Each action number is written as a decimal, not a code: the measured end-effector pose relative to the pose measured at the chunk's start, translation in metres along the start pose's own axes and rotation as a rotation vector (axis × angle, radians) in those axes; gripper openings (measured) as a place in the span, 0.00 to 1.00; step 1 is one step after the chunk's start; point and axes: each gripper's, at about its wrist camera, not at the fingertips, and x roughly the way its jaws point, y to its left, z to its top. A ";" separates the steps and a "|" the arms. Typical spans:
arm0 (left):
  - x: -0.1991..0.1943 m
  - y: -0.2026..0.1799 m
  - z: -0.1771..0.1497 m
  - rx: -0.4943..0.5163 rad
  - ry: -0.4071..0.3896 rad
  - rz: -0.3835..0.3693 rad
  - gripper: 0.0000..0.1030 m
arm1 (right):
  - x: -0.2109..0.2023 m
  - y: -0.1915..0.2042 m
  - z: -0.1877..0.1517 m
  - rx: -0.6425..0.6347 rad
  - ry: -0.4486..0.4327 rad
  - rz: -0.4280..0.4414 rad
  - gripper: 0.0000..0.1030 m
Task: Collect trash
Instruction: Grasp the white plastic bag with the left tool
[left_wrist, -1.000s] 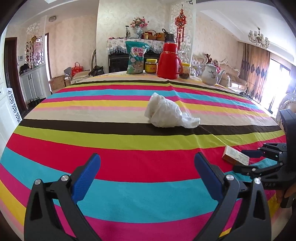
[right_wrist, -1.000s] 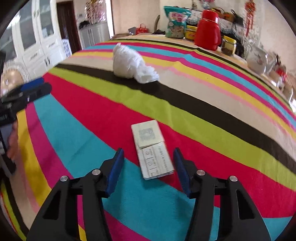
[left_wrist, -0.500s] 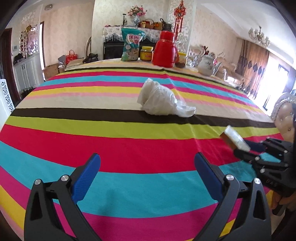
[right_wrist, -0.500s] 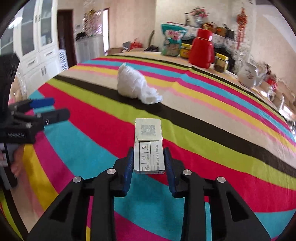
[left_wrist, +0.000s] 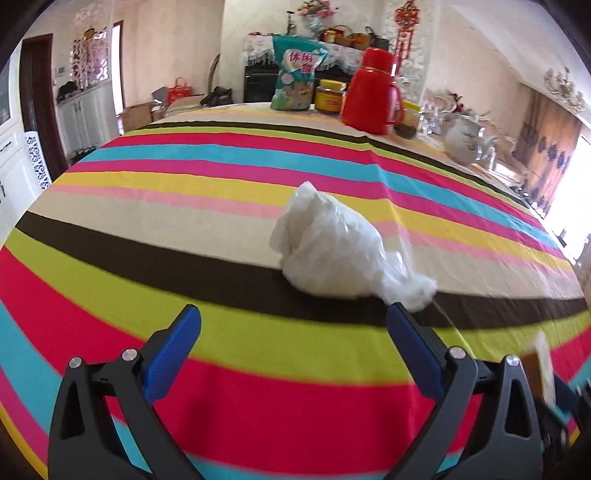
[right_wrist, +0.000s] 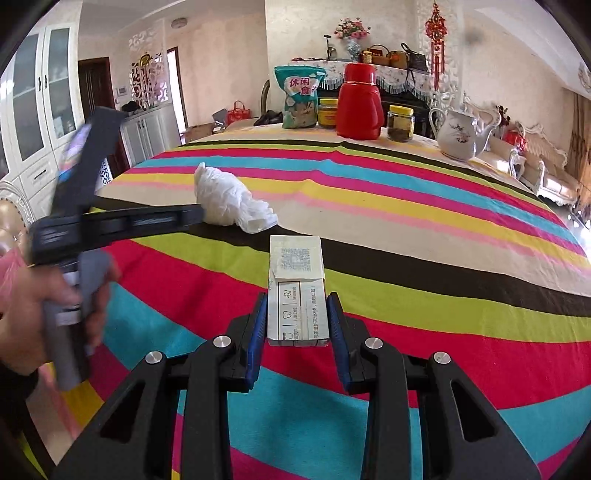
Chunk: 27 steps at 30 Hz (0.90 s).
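While clamped on box (right_wrist: 298, 295), right fingers (right_wrist: 258, 328).

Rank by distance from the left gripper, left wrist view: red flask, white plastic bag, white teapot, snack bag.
From the left gripper, nearest first:
1. White plastic bag, just ahead, slightly right, on the dark stripe.
2. White teapot, far right edge.
3. Red flask and snack bag, far end; too close to call.

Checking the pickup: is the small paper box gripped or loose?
Gripped: the right gripper pads press both sides of the box, holding it above the tablecloth.
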 end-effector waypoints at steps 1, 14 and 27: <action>0.006 -0.003 0.004 -0.009 0.010 0.003 0.94 | 0.000 -0.001 0.000 0.001 -0.003 -0.004 0.31; 0.047 -0.022 0.022 -0.026 0.072 -0.008 0.38 | 0.006 -0.009 -0.002 0.025 0.002 -0.008 0.31; -0.069 -0.004 -0.043 0.261 0.033 -0.181 0.32 | 0.008 -0.004 -0.003 0.016 0.011 0.005 0.31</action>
